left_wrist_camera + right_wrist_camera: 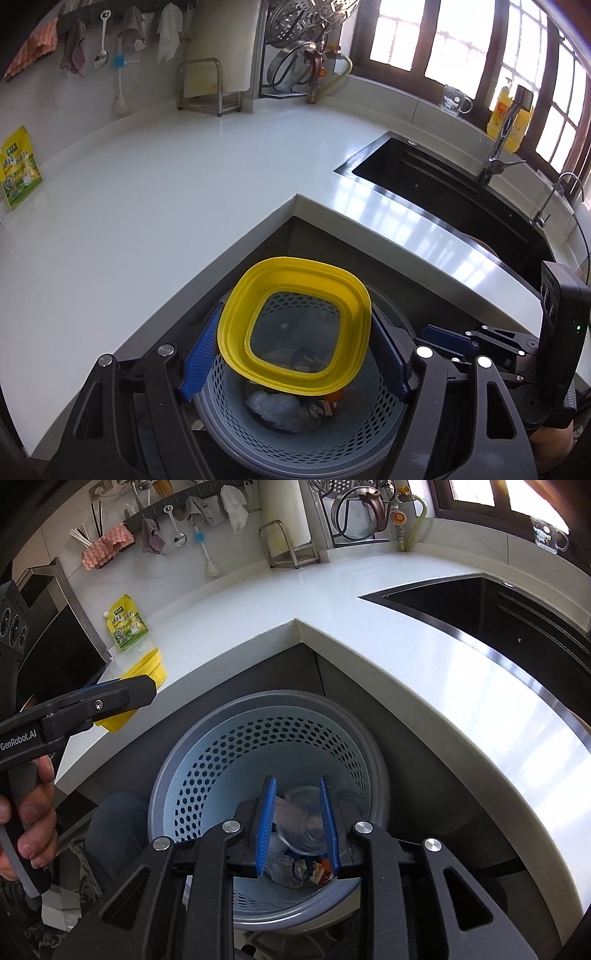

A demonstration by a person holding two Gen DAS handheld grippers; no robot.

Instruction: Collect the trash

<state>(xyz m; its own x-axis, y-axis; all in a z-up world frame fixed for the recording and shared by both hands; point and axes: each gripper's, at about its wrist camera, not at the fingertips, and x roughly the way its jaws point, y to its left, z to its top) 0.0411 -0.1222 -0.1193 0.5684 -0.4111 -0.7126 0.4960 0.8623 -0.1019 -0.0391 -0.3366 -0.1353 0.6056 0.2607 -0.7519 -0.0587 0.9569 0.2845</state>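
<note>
White kitchen bench (147,229) wraps a perforated bin (295,439) on the floor. Left claw (291,354) grips a yellow-rimmed lid (295,325) over it; tilt it fully past the bin's rim before letting go. Right claw (297,823), jaws narrowly parted, releases a clear cup (303,827) into the bin. "GenRobot.AI" marks the left claw.

The bin (266,794) stands below the counter's (147,192) inner corner, trash (291,871) in it; the sink (424,170) lies right.

Yellow-rimmed container (293,325) tilted over perforated bin (207,760); perhaps clear-bottomed.
</note>
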